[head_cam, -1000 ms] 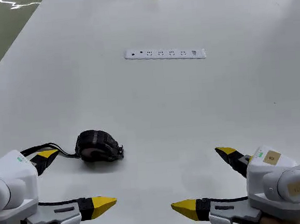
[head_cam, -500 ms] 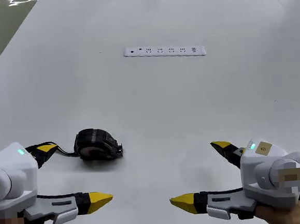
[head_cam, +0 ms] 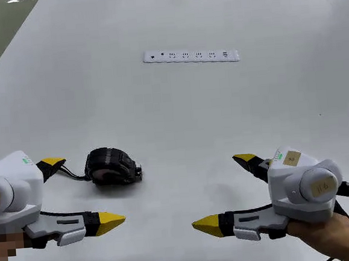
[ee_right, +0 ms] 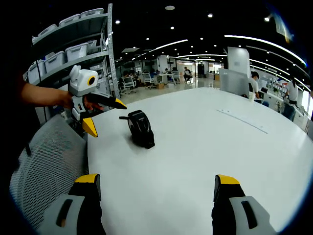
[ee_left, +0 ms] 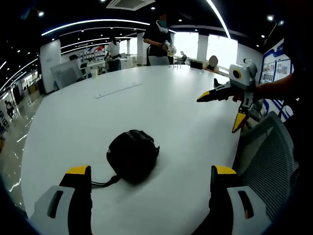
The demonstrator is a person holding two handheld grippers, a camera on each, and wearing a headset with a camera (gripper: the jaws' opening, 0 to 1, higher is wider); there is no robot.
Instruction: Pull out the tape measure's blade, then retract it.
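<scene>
- The tape measure point(head_cam: 112, 166) lies on the white table point(head_cam: 179, 118) at the lower left of the head view, its blade not drawn out.
- A black strap point(head_cam: 69, 173) runs from its left side towards the left gripper point(head_cam: 85, 190).
- The left gripper is at the lower left corner of the head view. Its jaws are spread wide and hold nothing, and the upper yellow tip is just beside the strap.
- In the left gripper view the tape measure sits at centre, between the two yellow tips and a little beyond them, apart from both.
- The right gripper point(head_cam: 223, 192) is at the lower right of the head view, gripped by a hand point(head_cam: 328, 239). Its jaws are also wide apart and empty, well apart from the tape measure.
- In the right gripper view the tape measure is left of centre, with the left gripper beside it at the left edge.
- A white power strip point(head_cam: 191, 56) lies flat in the upper middle of the head view, far from both grippers.
- A mesh chair back point(ee_left: 266, 161) shows at the lower right of the left gripper view.
</scene>
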